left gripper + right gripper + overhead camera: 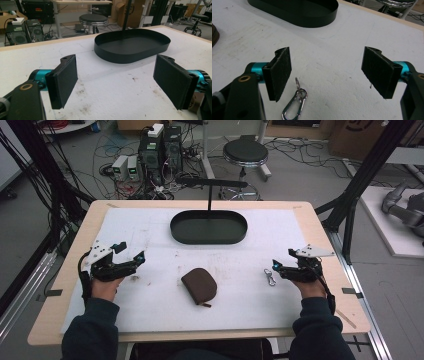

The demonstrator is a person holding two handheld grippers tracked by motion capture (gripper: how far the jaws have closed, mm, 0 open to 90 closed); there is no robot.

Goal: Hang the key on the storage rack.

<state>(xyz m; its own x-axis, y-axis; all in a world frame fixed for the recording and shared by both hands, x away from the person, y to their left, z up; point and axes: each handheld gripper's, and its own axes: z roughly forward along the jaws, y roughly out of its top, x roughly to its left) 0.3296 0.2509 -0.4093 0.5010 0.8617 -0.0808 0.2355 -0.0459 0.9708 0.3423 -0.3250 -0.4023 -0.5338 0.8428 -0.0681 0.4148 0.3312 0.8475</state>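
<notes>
A brown zipped pouch (pixel 199 285) lies near the middle of the white mat. A silver carabiner clip (pixel 270 278) lies to its right, and in the right gripper view the carabiner clip (pixel 295 104) sits just below the left jaw, outside the gap. My right gripper (pixel 281 262) rests at the mat's right side, open and empty (pixel 328 71). At the left side of the mat, my left gripper (pixel 129 252) stands open with nothing between its jaws (pixel 117 82). A black oval tray (pixel 208 227) with an upright post sits at the back centre, also seen as the tray (pixel 132 46) ahead of the left gripper.
The white mat (pixel 150 310) covers a wooden table (pixel 80 250). Behind the table stand a round stool (pixel 245 152), computer towers (pixel 160 150) and tangled cables on the floor. Black frame posts (pixel 360 180) rise at both sides.
</notes>
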